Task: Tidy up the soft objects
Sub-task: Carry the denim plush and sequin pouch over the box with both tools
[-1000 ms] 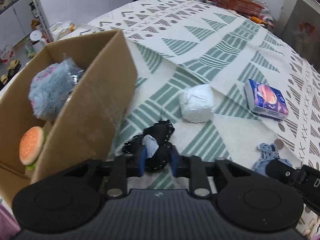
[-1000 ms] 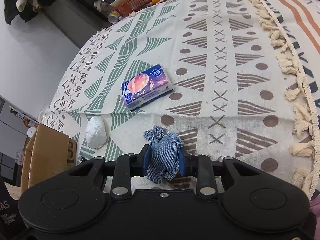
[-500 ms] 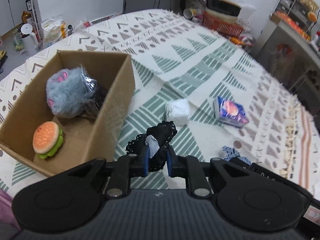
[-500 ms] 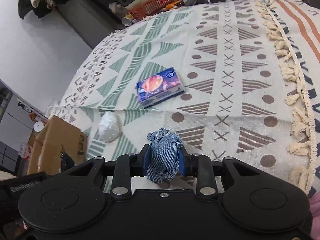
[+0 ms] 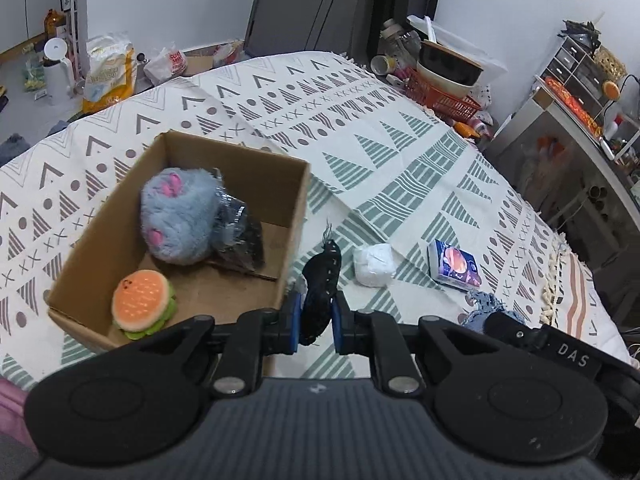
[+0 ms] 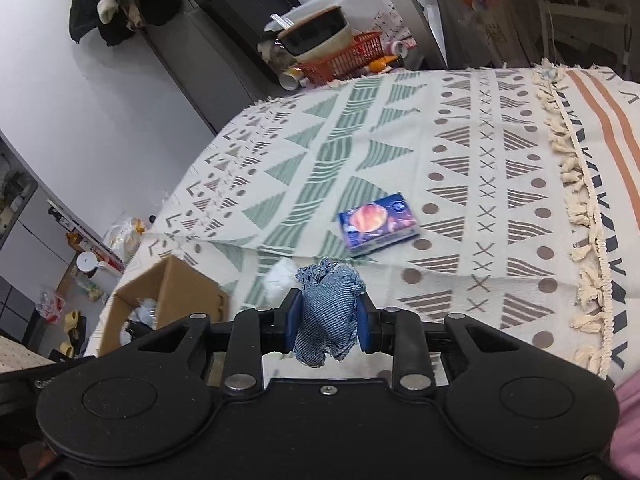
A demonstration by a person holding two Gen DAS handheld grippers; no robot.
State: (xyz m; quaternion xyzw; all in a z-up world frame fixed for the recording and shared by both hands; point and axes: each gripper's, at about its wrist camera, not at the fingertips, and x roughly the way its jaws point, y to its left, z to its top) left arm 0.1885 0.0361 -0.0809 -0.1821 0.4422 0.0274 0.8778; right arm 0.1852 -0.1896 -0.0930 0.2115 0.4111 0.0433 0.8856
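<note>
A black lacy fabric piece (image 5: 320,288) hangs pinched between the blue pads of the left claw (image 5: 314,318), held in the air just right of the cardboard box (image 5: 294,236) and above the patterned cloth (image 5: 400,152) that covers the desk. The right claw (image 6: 326,326) is clamped on a bunched scrap of blue denim (image 6: 326,316), also lifted clear of the cloth; in the left wrist view that denim shows at the right, near edge, beside the black body of the right tool. Inside the open box lie a fluffy grey-blue plush with pink spots (image 5: 180,216), a dark item in crinkly clear wrap (image 5: 240,236) touching the plush on its right, and a burger-shaped soft toy (image 5: 142,300) in the near left corner. On the cloth to the right of the box sits a white wadded lump (image 5: 374,266), and just right of that, apart from it, a small blue tissue pack (image 5: 454,266) printed with an orange planet. At the far edge of the desk stands a red basket (image 5: 440,96) carrying a dark bowl (image 5: 448,68). A fringed border runs along the cloth's right side. A pink sleeve (image 6: 628,420) shows at the near right corner of the right wrist view.
</note>
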